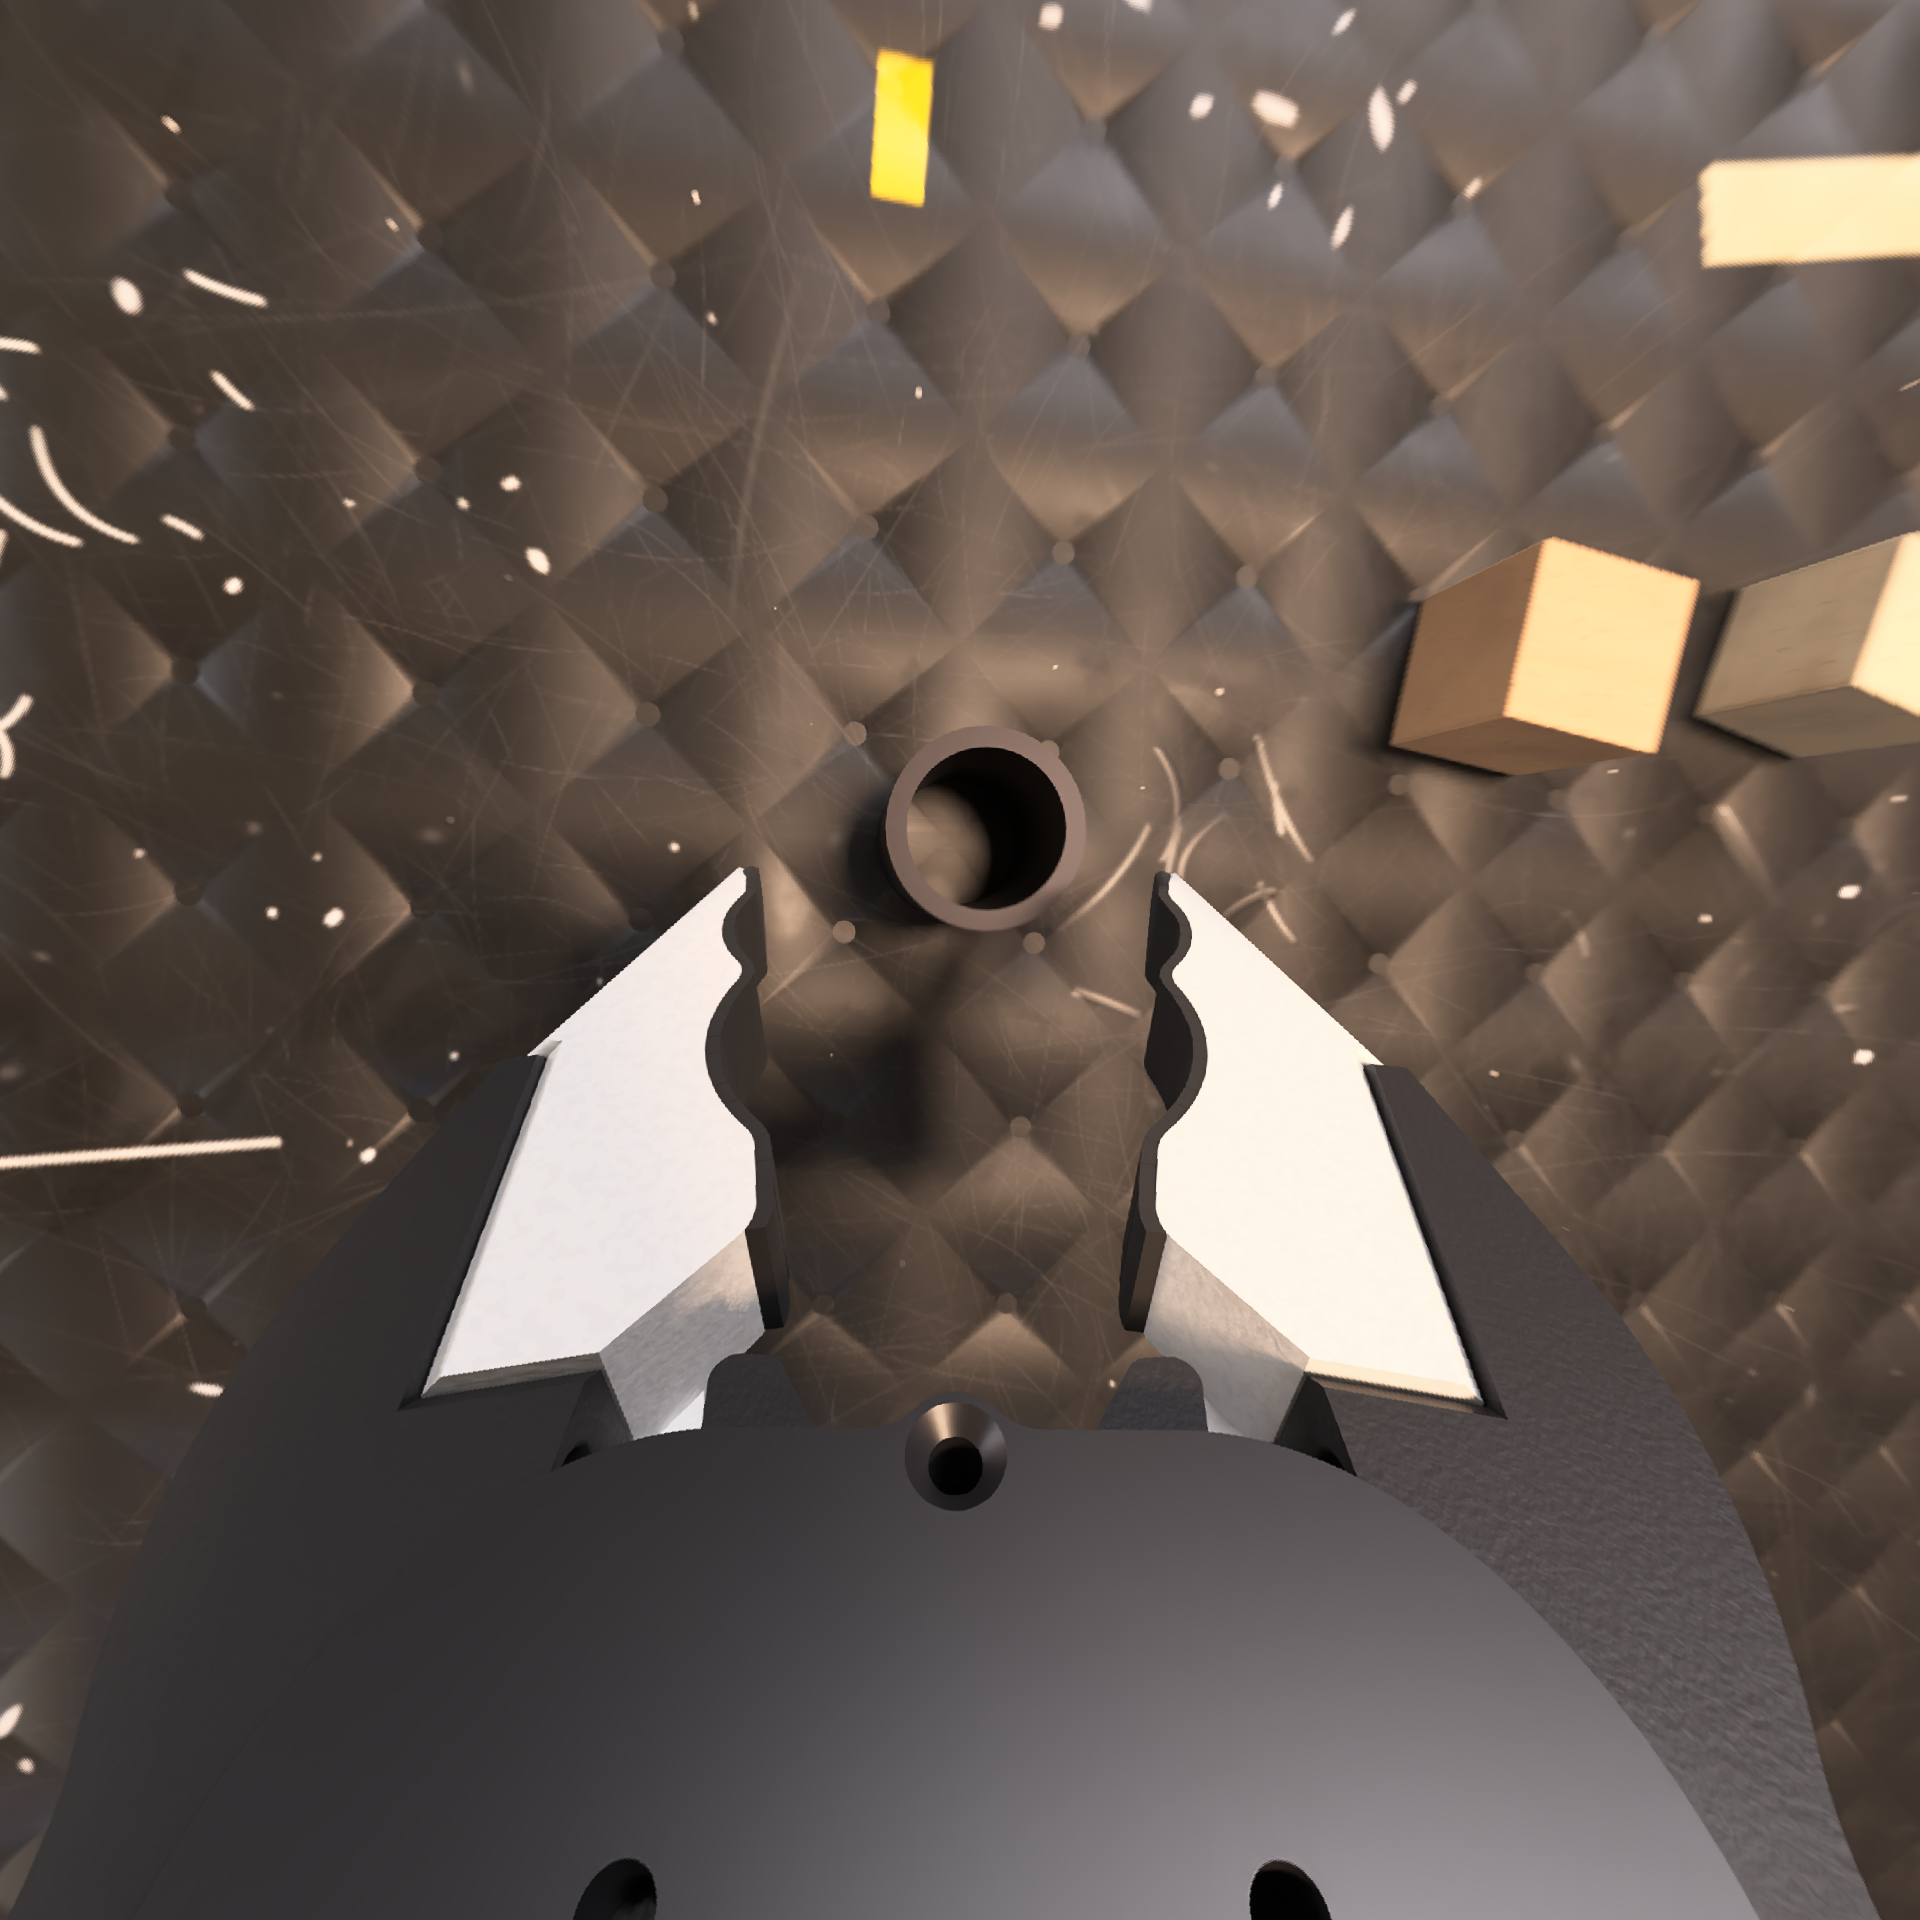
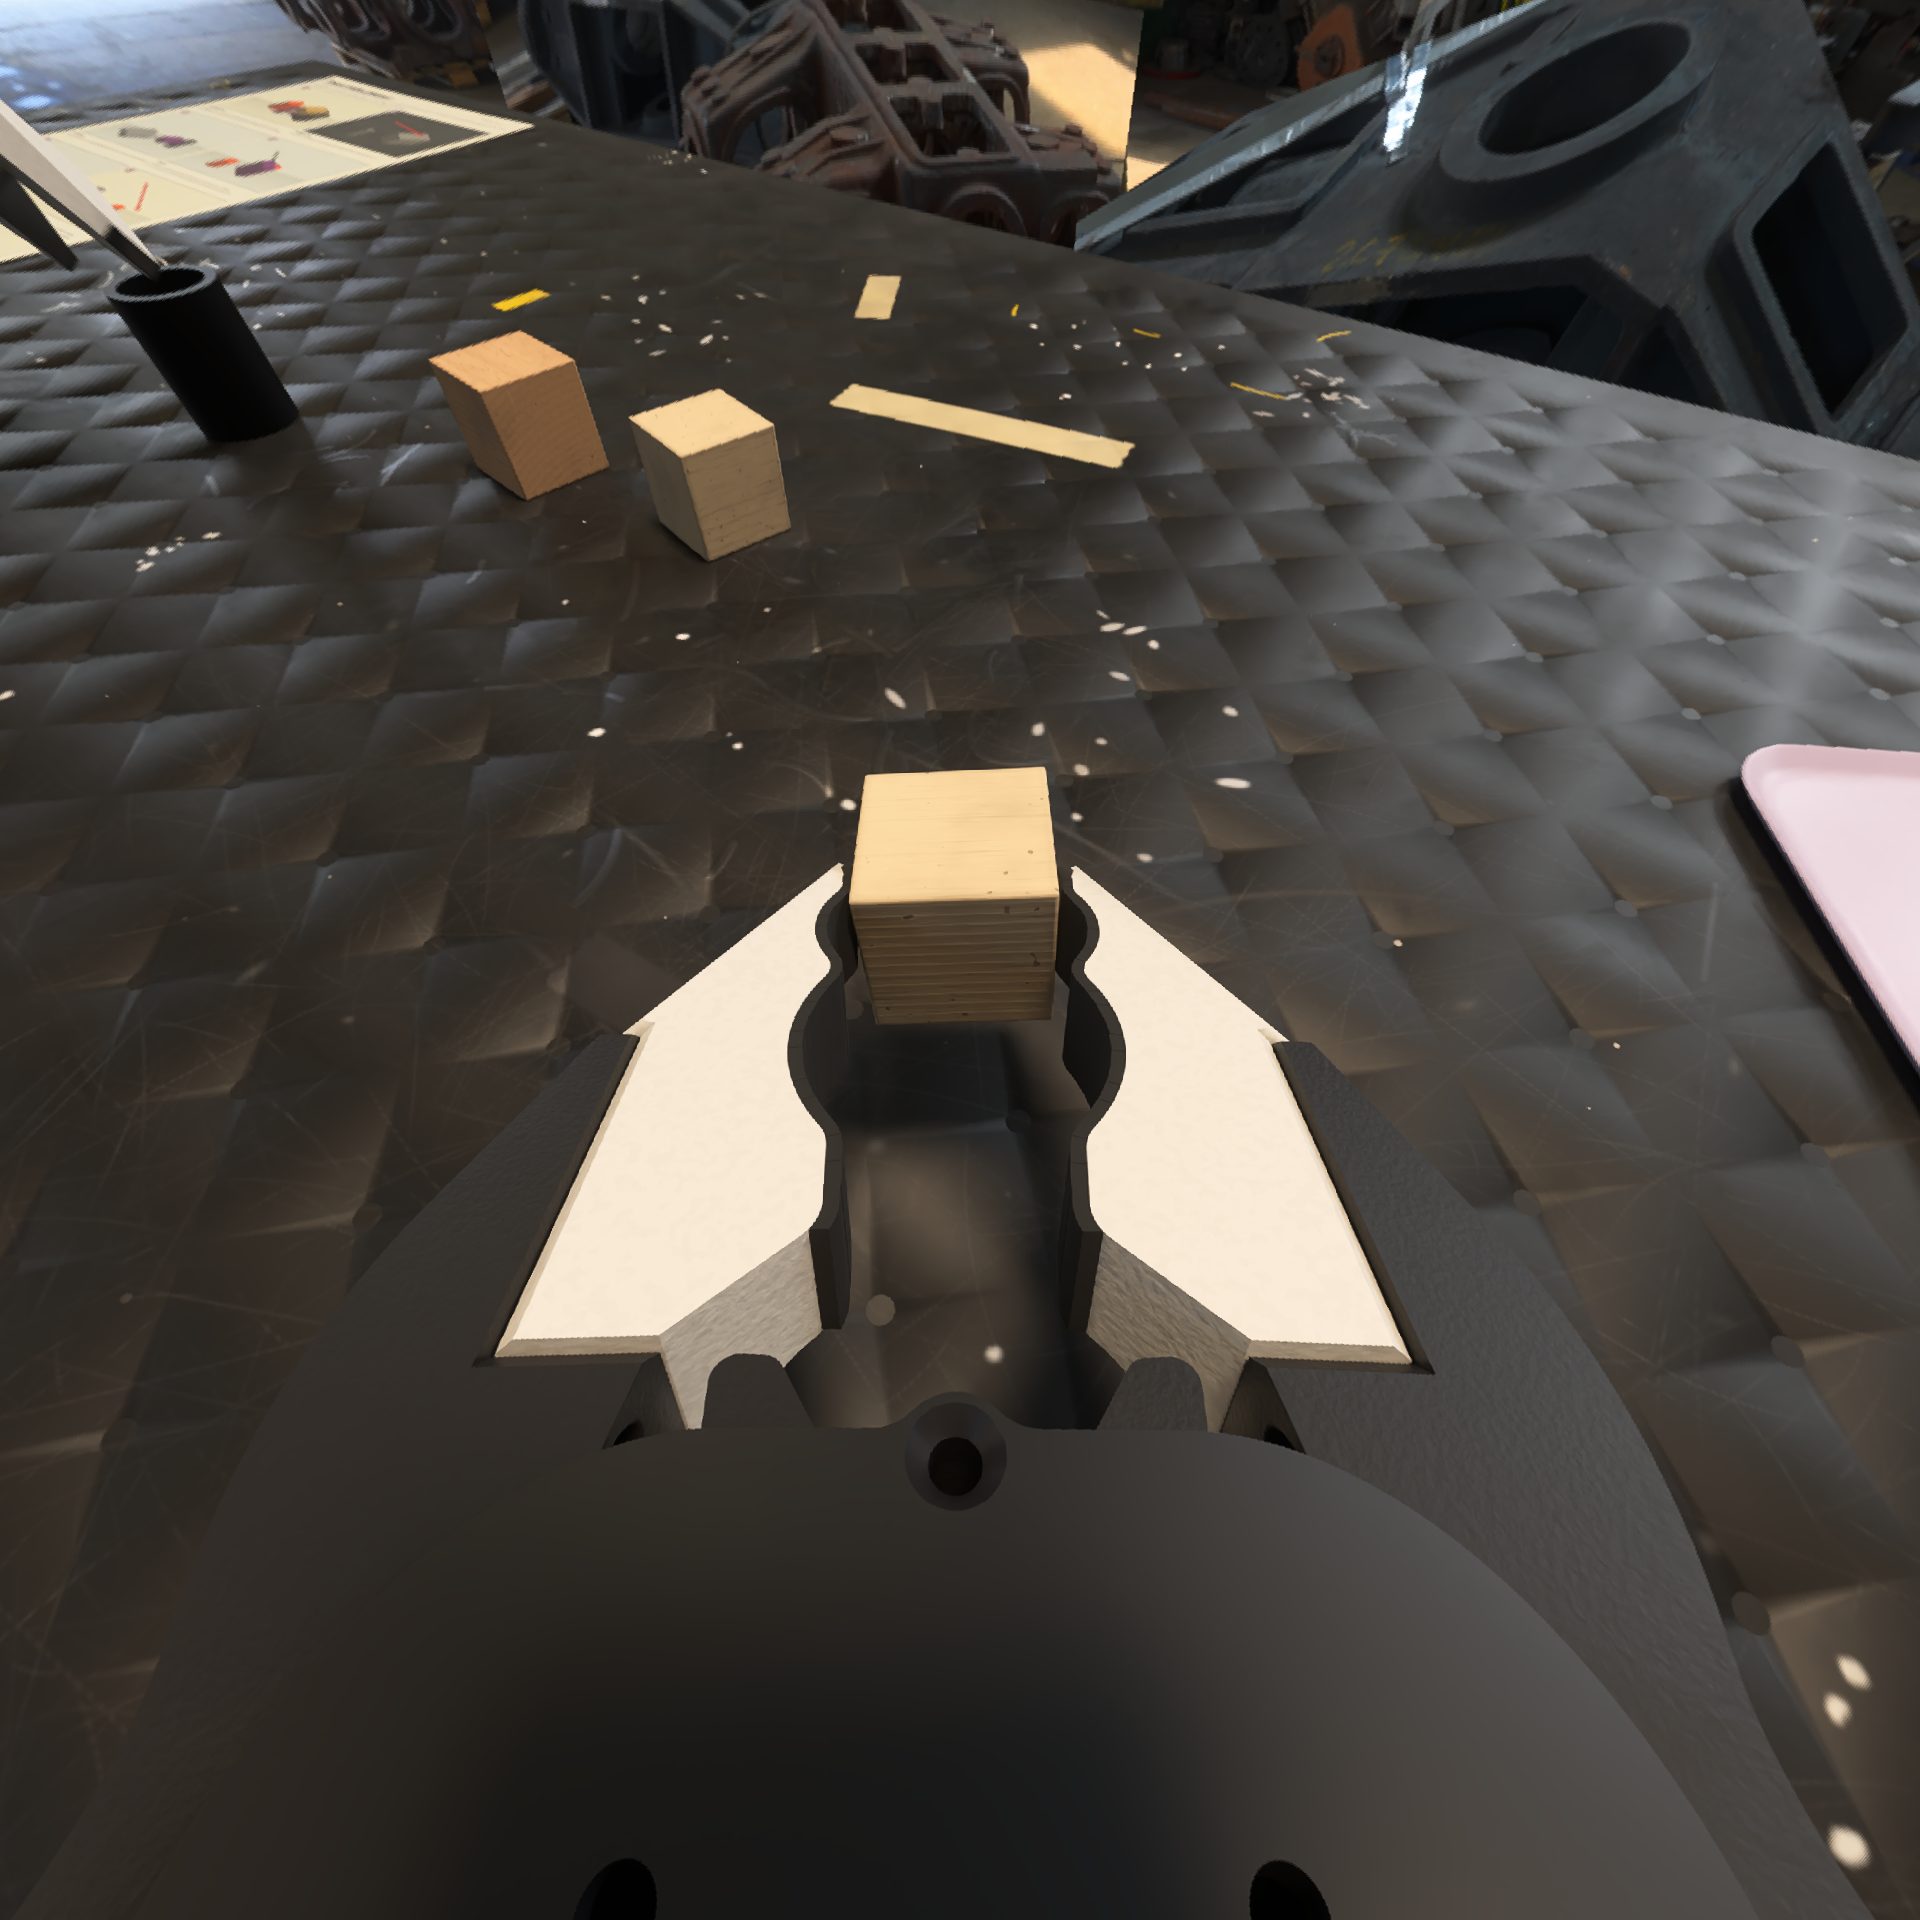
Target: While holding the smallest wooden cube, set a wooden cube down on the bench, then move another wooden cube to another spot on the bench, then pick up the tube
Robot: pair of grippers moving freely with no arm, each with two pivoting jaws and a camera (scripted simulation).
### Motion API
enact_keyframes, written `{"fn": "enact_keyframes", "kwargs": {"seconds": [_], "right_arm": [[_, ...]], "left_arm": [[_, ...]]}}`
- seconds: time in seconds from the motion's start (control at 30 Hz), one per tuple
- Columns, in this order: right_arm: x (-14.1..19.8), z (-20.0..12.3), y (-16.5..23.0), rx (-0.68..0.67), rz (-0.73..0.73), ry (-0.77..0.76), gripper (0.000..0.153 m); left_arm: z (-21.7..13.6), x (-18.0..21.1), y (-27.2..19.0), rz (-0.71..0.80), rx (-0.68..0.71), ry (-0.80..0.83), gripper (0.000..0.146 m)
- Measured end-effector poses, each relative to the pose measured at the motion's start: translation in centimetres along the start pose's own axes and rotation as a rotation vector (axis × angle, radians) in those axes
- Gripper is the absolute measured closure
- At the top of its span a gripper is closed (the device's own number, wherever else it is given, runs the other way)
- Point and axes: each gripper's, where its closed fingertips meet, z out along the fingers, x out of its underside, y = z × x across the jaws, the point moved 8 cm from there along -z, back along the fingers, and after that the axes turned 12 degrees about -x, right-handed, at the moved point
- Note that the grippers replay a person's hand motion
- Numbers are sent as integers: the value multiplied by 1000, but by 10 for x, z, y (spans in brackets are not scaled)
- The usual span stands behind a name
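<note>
A dark tube (image 1: 985, 840) stands upright on the metal bench (image 1: 520, 623), seen from above just beyond my left gripper (image 1: 954, 891), which is open and empty over it. The tube also shows at the far left of the right wrist view (image 2: 203, 353), with the left gripper's fingertips (image 2: 125, 244) just above its rim. My right gripper (image 2: 956, 883) is shut on a small pale wooden cube (image 2: 954, 894), held above the bench. A tan wooden cube (image 2: 520, 410) (image 1: 1543, 657) and a paler wooden cube (image 2: 712, 473) (image 1: 1818, 649) sit side by side on the bench.
A pink tray (image 2: 1849, 873) lies at the right edge. Pale tape strips (image 2: 982, 424) and a yellow mark (image 1: 902, 127) lie flat on the bench. A printed sheet (image 2: 260, 145) lies at the far left corner. Heavy dark machinery (image 2: 1558, 156) stands beyond the bench's far edge.
</note>
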Motion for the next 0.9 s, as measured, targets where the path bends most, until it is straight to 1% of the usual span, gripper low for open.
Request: {"fn": "enact_keyframes", "kwargs": {"seconds": [0.13,0.17,0.23,0.3,0.37,0.4,0.47,0.5,0.57,0.63,0.67,0.7,0.77,0.83,0.9], "right_arm": [[1,-1,-2,-2,5,3,115],[0,-2,-3,0,5,0,115],[-1,-4,-3,3,7,-6,115],[-1,-6,-4,4,10,-13,115],[-2,-6,-4,7,10,-15,115],[-2,-6,-4,10,10,-17,115],[-2,-6,-5,10,10,-20,115],[-2,-6,-5,10,10,-22,115],[-3,-6,-4,11,7,-28,115],[-4,-7,-4,13,4,-34,115],[-4,-8,-4,14,4,-37,115],[-5,-8,-4,15,4,-41,115],[-5,-10,-5,14,7,-45,115],[-5,-11,-6,13,10,-49,115],[-5,-12,-8,10,15,-52,115]], "left_arm": [[22,0,-9,47,-66,75,80],[25,-1,-12,61,-67,84,85],[26,-1,-14,77,-58,93,101],[23,-1,-12,107,-65,107,101],[10,-4,-4,109,-47,58,101],[-4,-6,2,102,-25,5,101],[-42,-9,10,99,46,-135,101],[-64,-10,9,148,109,-221,101],[-105,-8,-5,310,253,-386,101],[-132,-7,-34,487,348,-490,101],[-137,-6,-54,592,378,-509,101],[-138,-4,-78,714,410,-514,101],[-126,3,-130,965,484,-481,101],[-101,11,-182,1164,534,-372,101],[-72,18,-228,1314,528,-272,101]]}}
